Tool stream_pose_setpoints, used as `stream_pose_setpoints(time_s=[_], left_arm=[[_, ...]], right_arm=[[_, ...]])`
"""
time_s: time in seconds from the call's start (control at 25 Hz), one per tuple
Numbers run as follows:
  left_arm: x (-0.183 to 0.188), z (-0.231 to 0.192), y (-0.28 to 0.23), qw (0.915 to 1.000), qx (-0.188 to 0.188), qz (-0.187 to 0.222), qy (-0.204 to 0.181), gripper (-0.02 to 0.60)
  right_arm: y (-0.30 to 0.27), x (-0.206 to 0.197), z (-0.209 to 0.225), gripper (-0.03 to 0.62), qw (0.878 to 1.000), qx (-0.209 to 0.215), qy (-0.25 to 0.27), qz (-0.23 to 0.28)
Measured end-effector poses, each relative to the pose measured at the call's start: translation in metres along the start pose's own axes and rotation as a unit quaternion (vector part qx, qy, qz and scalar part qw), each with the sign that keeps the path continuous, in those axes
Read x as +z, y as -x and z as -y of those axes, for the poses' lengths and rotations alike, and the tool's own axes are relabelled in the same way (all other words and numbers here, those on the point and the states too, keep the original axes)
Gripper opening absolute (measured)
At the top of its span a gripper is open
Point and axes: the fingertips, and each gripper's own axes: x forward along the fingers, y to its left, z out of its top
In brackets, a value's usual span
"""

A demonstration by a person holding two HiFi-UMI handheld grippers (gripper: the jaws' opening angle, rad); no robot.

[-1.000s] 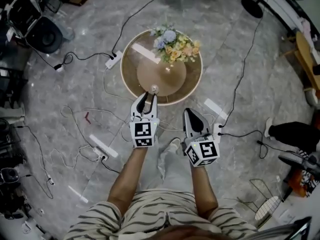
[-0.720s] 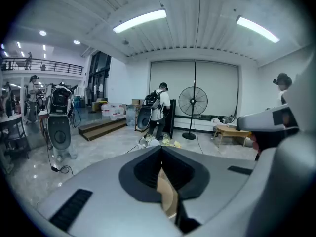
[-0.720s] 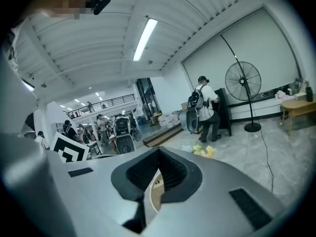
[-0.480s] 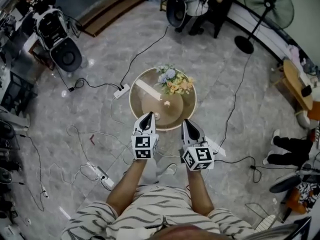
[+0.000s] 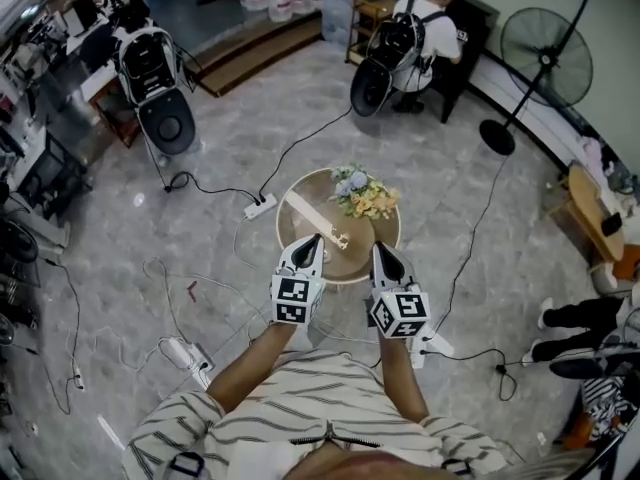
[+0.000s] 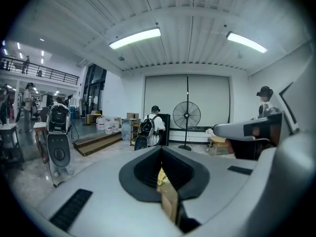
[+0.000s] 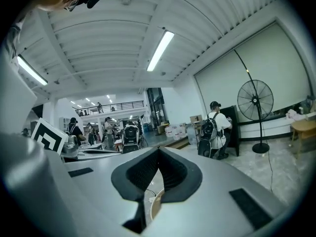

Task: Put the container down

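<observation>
A small pale container point(image 5: 338, 236) stands on the round wooden table point(image 5: 300, 230), near its front rim; it is too small to make out in detail. My left gripper point(image 5: 314, 240) hovers just left of it, jaws shut and empty. The right gripper point(image 5: 379, 248) is held over the table's near right rim, also shut with nothing in it. In the left gripper view the shut left gripper point(image 6: 163, 153) frames a slice of the table and the flowers point(image 6: 161, 175). Under the shut right gripper point(image 7: 158, 153) in its own view only the table's rim point(image 7: 154, 202) shows.
A bouquet of flowers point(image 5: 366, 198) stands at the table's far right. Cables and power strips point(image 5: 260, 206) lie across the marble floor. A standing fan point(image 5: 545, 43), a seated person with a backpack point(image 5: 412, 38), machines point(image 5: 160, 88) at the left.
The left jaws stood open around the small container at the table's near edge; now they are shut and clear of it. Both grippers and the head camera have drawn back and up.
</observation>
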Motion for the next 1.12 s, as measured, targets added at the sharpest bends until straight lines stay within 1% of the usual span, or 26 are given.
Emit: stream_pose_setpoints(time_s=[0.28, 0.48, 0.68, 1.12], left_arm=[[0.027, -0.006, 0.008, 0.9995, -0.004, 0.029, -0.012, -0.002], [0.038, -0.003, 0.005, 0.9985, -0.013, 0.044, -0.031, -0.002], [0.041, -0.011, 0.008, 0.9982, -0.011, 0.052, -0.029, -0.002], [0.043, -0.013, 0.010, 0.9978, -0.015, 0.058, -0.027, -0.002]], right_arm=[[-0.014, 0.019, -0.017, 0.011, 1.000, 0.015, 0.022, 0.013], [-0.019, 0.027, -0.022, 0.009, 0.999, 0.022, 0.036, 0.023], [-0.023, 0.030, -0.025, 0.009, 0.998, 0.020, 0.047, 0.030], [-0.026, 0.029, -0.027, 0.009, 0.998, 0.013, 0.054, 0.031]])
